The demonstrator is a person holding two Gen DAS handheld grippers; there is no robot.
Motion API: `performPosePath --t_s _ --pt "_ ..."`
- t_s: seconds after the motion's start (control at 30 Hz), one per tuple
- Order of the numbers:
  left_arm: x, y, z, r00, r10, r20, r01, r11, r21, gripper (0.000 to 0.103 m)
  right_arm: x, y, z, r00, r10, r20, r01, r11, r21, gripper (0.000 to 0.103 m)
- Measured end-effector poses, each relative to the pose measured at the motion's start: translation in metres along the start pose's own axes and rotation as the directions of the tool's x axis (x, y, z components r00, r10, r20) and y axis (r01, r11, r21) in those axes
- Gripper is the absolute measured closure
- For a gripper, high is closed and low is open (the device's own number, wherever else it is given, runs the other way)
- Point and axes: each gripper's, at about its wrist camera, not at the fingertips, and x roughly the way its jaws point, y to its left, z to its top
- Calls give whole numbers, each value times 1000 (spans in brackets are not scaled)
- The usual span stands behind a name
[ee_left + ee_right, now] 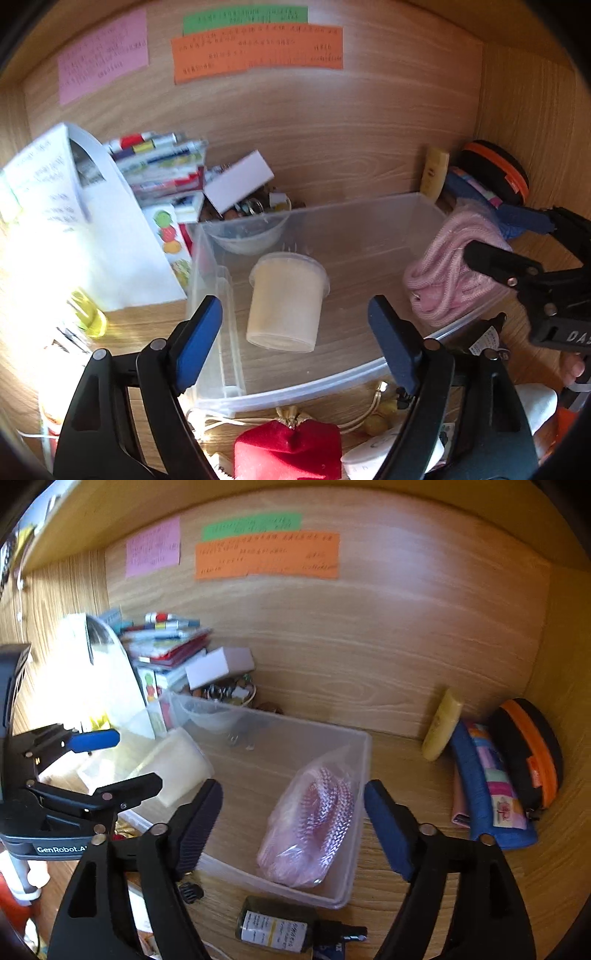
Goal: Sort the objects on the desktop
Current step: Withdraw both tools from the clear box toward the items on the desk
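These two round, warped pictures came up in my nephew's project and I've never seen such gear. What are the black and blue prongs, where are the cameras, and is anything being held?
Each picture comes from a fisheye camera mounted on a tool a person carries. The prongs are its two fingers. The left hand-held gripper and the right hand-held gripper are both open and hold nothing. Both look down at a clear plastic storage bin on a wooden desk. Inside lie a cream lidded plastic tub and a pink cord bundle in a clear bag. Nearer the cameras are a red velvet box and a small dark bottle.
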Motion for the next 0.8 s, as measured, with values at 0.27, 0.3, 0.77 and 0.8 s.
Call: performPosePath --t_s 0.27,0.3,0.77,0.8 --pt "-37 -7 -3 996 28 79 -29 1000 9 8 -35 4 -7 998 -41 46 43 998 -36 16" --pt "-41 -8 -4 995 34 89 -36 999 10 7 -38 5 -9 998 -47 50 49 998 -42 16" --pt "-92 -20 -36 987 80 143 -85 996 30 3 -83 18 -50 998 -28 63 31 999 -42 11" --pt "-95 -21 -39 987 81 141 -86 996 31 3 -85 19 -53 998 -29 62 31 999 -40 11"
